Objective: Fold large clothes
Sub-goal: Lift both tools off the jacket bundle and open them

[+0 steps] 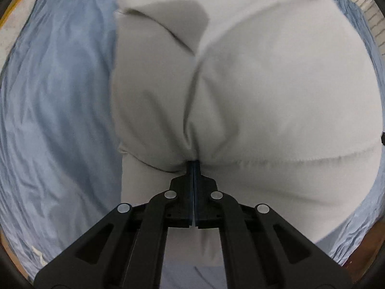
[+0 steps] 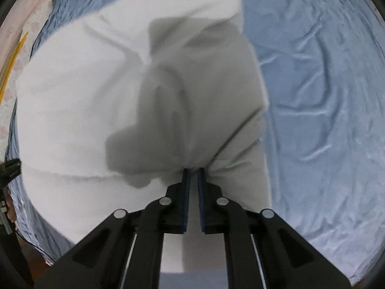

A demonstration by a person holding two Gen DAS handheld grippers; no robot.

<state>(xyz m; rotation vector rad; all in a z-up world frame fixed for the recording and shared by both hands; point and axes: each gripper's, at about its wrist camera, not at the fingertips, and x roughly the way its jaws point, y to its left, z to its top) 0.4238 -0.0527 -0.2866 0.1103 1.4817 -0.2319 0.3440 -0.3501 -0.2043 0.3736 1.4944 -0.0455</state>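
Pinching the white garment (image 1: 264, 84) hem, your left gripper (image 1: 193, 166) is pressed together; your right gripper (image 2: 194, 172) clamps its bunched cloth at twelve o'clock, above the blue sheet (image 2: 324, 96).

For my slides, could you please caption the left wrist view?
Left tongs pinch white garment over blue sheet.

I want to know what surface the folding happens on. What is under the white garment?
A wrinkled blue sheet lies under the white garment, showing on both sides of it. What the sheet rests on is mostly covered.
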